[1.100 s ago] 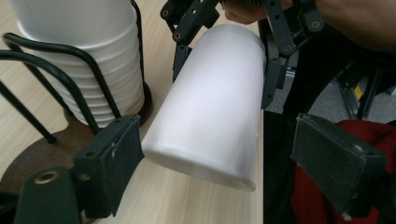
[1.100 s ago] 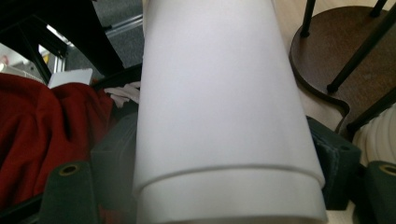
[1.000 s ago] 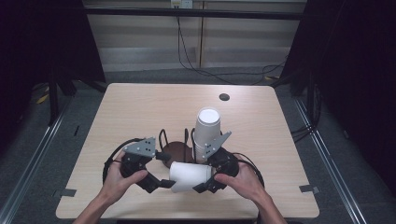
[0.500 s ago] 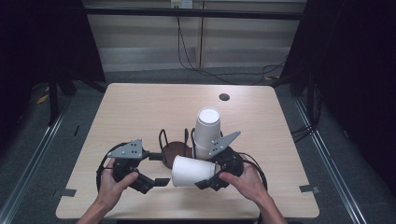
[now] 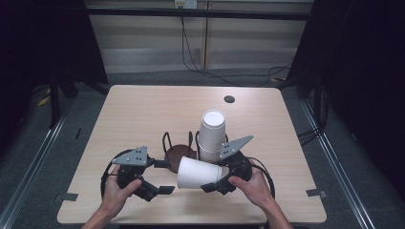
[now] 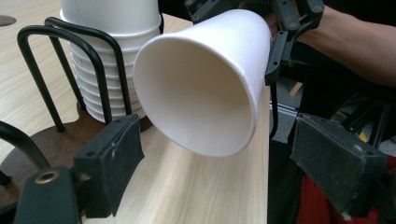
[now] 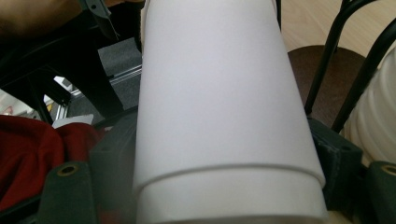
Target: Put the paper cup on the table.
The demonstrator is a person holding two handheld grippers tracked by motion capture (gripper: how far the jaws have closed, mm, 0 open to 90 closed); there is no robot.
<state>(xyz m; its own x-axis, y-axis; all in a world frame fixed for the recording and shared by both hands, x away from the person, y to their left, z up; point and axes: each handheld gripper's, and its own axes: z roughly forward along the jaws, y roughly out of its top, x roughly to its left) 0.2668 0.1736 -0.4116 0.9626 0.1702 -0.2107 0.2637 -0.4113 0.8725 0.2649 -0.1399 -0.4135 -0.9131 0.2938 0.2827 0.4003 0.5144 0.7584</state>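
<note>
Since a second ago my left claw [image 5: 164, 177] has backed off from the paper cup [image 5: 198, 173] toward the tabletop's near left; earlier it sat right at the cup's mouth, and now a gap shows between them in the high view. My right claw [image 5: 215, 177] has barely shifted.

That right claw is clamped on the cup: in the right gripper view the white wall runs up between the two black jaws, with a pad pressed against each side near the cup's base. It carries the cup on its side, just above the tabletop [image 5: 143, 114], open mouth pointing left toward my left claw.

My left claw holds nothing. Its jaws stand partly apart, and in the left gripper view the cup's open rim hangs ahead of them, touching neither pad.

Just behind the held cup, a stack of white cups [image 5: 212, 136] stands upright in the right-hand slot of a black wire holder [image 5: 180, 148] on a round dark brown base. The holder's left-hand slot has its brown base showing. A small dark disc [image 5: 229, 99] lies well apart, near the far edge.
</note>
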